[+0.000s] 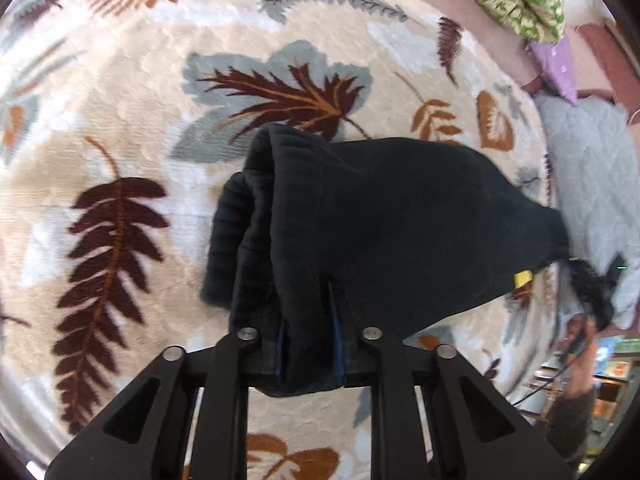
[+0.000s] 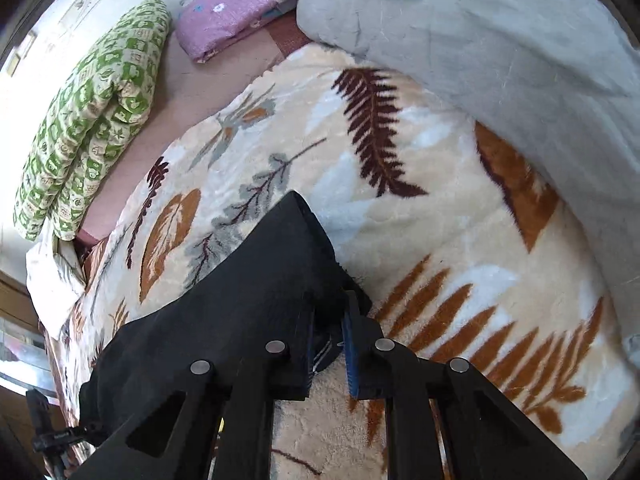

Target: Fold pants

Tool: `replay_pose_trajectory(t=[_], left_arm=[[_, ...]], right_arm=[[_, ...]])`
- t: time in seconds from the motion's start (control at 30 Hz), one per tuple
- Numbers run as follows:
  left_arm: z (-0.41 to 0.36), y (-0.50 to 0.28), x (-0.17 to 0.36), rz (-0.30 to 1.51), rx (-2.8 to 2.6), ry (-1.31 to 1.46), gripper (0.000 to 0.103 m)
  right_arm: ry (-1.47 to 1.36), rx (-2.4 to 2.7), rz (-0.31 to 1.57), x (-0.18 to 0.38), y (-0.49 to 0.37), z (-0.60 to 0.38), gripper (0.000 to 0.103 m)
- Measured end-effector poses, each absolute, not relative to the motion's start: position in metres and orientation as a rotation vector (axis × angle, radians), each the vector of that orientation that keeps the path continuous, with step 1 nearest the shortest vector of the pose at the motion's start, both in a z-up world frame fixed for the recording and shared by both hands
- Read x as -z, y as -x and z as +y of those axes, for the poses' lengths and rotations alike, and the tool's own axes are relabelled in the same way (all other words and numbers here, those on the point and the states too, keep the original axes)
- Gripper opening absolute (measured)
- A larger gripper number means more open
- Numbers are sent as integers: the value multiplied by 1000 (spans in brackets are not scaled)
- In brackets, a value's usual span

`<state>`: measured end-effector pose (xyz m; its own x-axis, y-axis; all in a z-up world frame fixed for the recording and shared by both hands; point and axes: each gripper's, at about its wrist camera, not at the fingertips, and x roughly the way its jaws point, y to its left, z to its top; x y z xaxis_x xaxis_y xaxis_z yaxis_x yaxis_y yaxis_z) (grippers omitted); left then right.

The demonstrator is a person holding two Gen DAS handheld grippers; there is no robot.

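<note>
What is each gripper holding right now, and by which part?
Both hold the black pants. The left gripper is shut on a bunched fold at one end; the right gripper pinches the fabric edge at the other end, above the leaf-print blanket.

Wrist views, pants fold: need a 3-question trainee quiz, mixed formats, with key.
1. True or false: the left gripper is shut on the black pants.
2. Multiple choice: the pants lie on A) a bare wooden floor, B) a leaf-print blanket, C) a glass table.
3. Fill in: in the right wrist view, the folded bedding beside the green patterned quilt is ____ in colour.

Key
1. True; the cloth sits bunched between its fingers.
2. B. The right gripper is also shut on the pants there.
3. Purple: the purple bedding.
</note>
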<state>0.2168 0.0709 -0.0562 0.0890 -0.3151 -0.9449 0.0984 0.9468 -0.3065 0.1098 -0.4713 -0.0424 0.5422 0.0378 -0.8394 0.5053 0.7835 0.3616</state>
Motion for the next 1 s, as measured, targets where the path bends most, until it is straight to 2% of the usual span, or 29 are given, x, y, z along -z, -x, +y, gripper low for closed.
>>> replay_pose_trajectory(t=[0.17,0.43,0.57,0.7,0.8,0.9,1.0], left_arm=[[65,-209,53,1437,293,64,14],[71,-216,68,1467,303,115,14],[94,-216,59,1482,341,283,15],[129,-212,40,1430,290,447,34],[144,-208,26,1389,199,426,48],[150,-206,20,1359,14,352,48],[148,-194,14,1370,87,489,48]], right_arm=[[-643,262,924,20,-94,-477,11],[-743,300,993,69,-84,-493,12],[-755,294,1005,64,-82,-494,24],[-773,276,993,50,-70,-502,26],[-785,272,961,34,-56,-509,31],[-789,246,942,18,-42,-511,37],[-783,210,934,5,-31,-510,38]])
